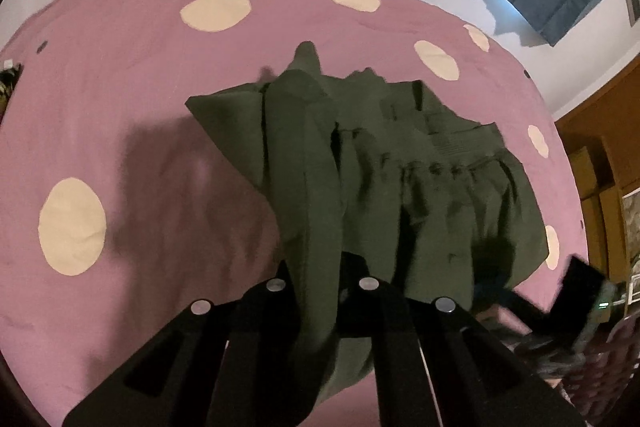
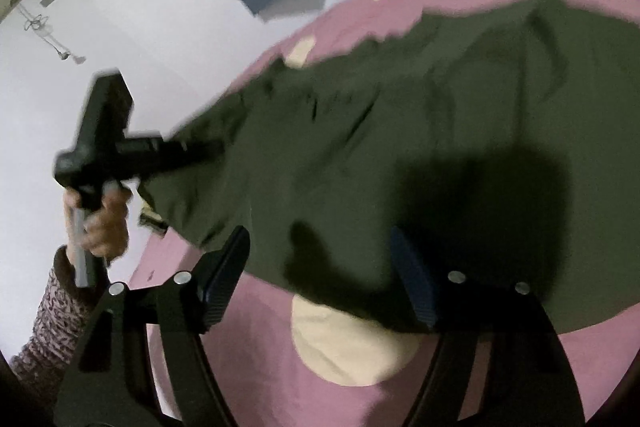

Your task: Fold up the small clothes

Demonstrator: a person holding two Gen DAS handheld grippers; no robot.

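Well, the left gripper (image 1: 316, 291) has its fingers pinched on an edge of the green garment (image 1: 400, 179), lifting that side off the pink spotted bedspread (image 1: 120, 87), probably to carry it over as a fold. The rest of the cloth trails on the bed. The right gripper (image 2: 320, 275) hangs over the garment with fingers spread wide, holding nothing, seemingly ready to pin or take the near edge.

In front of my left gripper (image 1: 316, 291) the green garment (image 1: 384, 179) is blocking everything from 12 to 3 o'clock. From 9 to 11 o'clock the pink bedcover (image 1: 120, 75) is lying bare. My right gripper (image 2: 320, 279) is standing wide, garment hanging ahead, bare cover at 6 o'clock.
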